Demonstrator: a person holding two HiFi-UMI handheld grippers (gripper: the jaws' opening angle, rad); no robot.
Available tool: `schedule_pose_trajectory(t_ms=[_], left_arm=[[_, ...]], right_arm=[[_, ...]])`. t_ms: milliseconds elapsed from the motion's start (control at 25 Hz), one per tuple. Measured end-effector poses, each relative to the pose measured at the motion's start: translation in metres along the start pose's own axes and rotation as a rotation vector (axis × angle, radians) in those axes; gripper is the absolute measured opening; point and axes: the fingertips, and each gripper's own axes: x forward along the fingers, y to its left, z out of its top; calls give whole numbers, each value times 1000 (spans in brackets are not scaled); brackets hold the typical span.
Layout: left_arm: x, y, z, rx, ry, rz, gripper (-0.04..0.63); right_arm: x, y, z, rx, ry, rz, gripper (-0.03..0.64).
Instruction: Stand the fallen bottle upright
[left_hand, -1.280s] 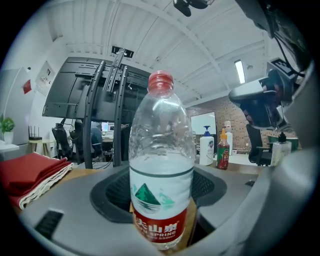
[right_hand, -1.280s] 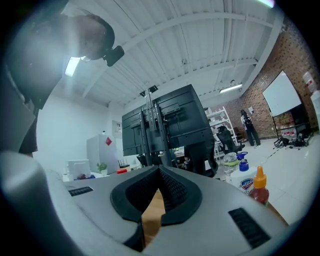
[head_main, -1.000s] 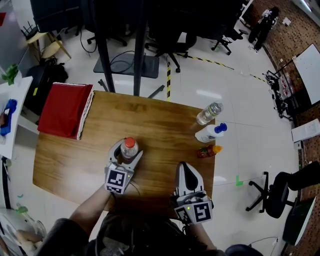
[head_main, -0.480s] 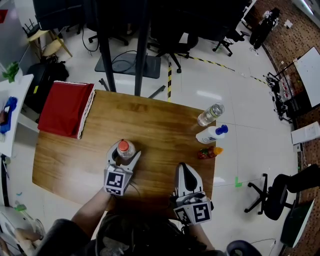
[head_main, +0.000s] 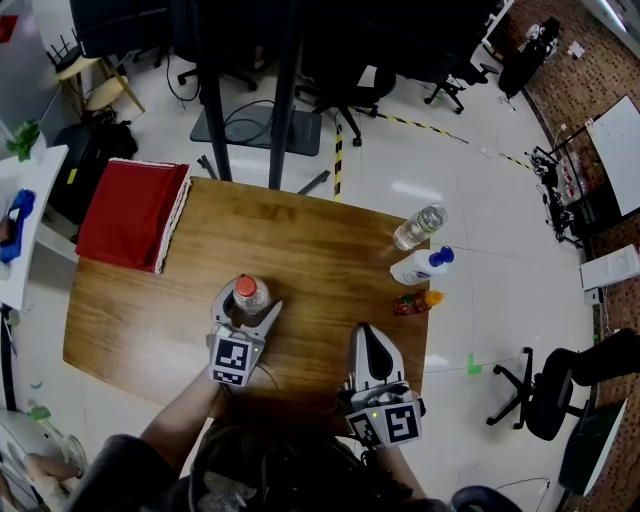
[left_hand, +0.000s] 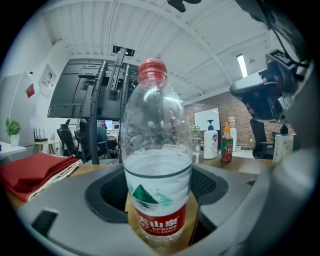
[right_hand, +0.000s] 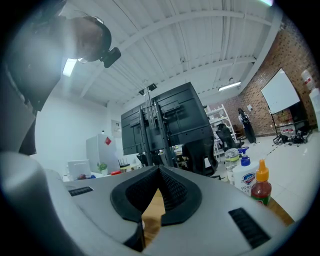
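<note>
Water bottle (head_main: 250, 293), red cap, approx half full, stands upright on the bench (head_main: 330, 250), near the front edge, left of centre. Judging by that, the uprighting itself looks done and what remains is the let-go.

L tongs (head_main: 250, 303) sit level w/ the bottle's lower body, one jaw on each side. The left gripper view shows bare wood btw label and the right-hand pad, so the pads aren't pressing: released, jaws spread wide and just opened a bit further, bottle between them but standing on its own base. Low position makes sense, as holding near the base keeps a part-full bottle from tipping while it settles.

R tongs (head_main: 366, 335) are clenched tip to tip w/ nothing in them, parked on the bench's front right, well apart from the bottle. Prob. kept there so they stay out of the way; this is a one-hand job.

Far right edge of bench: clear plastic bottle (head_main: 418, 227), white pump bottle (head_main: 420, 266) w/ blue top, small sauce bottle (head_main: 415, 302) w/ orange cap, all grouped, clear of the work. Folded red cloth (head_main: 130, 218) at far left corner.

Next: back L tongs straight off, w/o brushing the label, since a side nudge could topple it.
</note>
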Motion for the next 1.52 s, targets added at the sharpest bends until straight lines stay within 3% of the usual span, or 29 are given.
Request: schedule_pose_trajectory(t_ms=[360,840,1200,1360,1520], left_arm=[[-6,0,-10,-43,23,-9,433],[-53,2,11,-69,-16,62,434],[-96,-25,39,-78,-68,93,433],[-107,-39,58,-65,-106,95,413],[-119,-54,78,-54,-139,115,318]], right_arm=[[-7,4,1,4,-3,-4,5],[-21,13,8,1,-21,14,6],[-49,15,18,3,-40,33,6],[-66,14,23,4,-49,38,6],[-84,15,29,6,-57,45,5]])
